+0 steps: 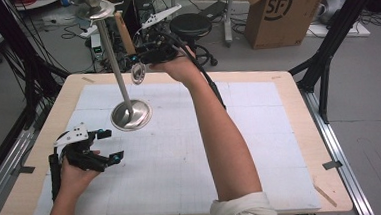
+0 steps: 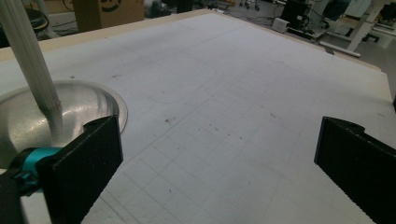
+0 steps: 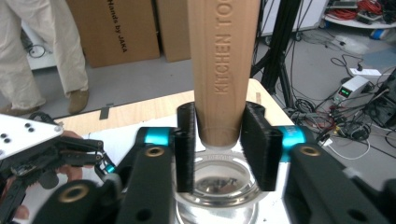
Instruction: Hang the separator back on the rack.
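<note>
Clamping a wooden-handled utensil (image 3: 223, 70) beside the tall metal stand (image 1: 122, 86), the right tool (image 3: 223, 140) risked knocking it over; the left tool (image 1: 108, 145) rested on the bench (image 1: 287, 81) with jaws apart.

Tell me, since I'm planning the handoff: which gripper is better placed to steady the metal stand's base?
Left, probably. The left gripper is open with nothing in it, low beside the stand's round base. The right gripper is raised and shut on the wooden-handled utensil.
</note>
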Available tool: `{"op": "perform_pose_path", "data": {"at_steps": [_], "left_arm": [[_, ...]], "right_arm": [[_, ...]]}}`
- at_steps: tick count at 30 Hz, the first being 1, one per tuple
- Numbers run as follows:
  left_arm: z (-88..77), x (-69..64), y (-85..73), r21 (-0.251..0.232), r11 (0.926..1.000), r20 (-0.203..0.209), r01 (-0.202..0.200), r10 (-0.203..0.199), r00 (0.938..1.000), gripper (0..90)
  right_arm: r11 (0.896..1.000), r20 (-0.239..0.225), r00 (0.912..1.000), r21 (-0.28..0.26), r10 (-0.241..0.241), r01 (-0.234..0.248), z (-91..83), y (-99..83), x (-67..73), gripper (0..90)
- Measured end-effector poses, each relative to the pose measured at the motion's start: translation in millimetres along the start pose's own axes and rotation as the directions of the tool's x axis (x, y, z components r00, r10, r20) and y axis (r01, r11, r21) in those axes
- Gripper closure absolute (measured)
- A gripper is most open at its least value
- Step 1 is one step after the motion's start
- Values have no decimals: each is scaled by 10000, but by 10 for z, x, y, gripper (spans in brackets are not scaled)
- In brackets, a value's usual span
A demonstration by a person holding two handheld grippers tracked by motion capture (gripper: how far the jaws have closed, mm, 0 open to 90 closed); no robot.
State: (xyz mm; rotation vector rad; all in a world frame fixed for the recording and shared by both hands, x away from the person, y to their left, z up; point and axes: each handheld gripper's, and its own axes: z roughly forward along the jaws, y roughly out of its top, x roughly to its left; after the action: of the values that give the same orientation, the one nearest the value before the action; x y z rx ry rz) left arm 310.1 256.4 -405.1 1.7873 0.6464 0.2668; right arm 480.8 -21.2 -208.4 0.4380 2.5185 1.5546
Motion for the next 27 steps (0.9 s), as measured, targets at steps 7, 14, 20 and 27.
{"op": "perform_pose_path", "data": {"at_steps": [7, 14, 20, 27], "left_arm": [[15, -12, -4, 116, 9999, 39, -25, 24, 10000, 16], [10, -18, -2, 119, 9999, 6, -30, 30, 10000, 16], [12, -19, -2, 155, 9999, 5, -49, 49, 10000, 16], [20, -24, -4, 205, 9998, 8, -40, 40, 10000, 16]], "right_arm": [[9997, 95, 10000, 229, 11, -13, -84, -7, 33, 469], [10000, 217, 9998, 89, -39, 37, -330, -104, 96, 394], [10000, 306, 9995, -46, 31, -30, -571, -277, 133, 367], [9996, 608, 9981, -268, 136, -120, -858, -512, 163, 328]]}}
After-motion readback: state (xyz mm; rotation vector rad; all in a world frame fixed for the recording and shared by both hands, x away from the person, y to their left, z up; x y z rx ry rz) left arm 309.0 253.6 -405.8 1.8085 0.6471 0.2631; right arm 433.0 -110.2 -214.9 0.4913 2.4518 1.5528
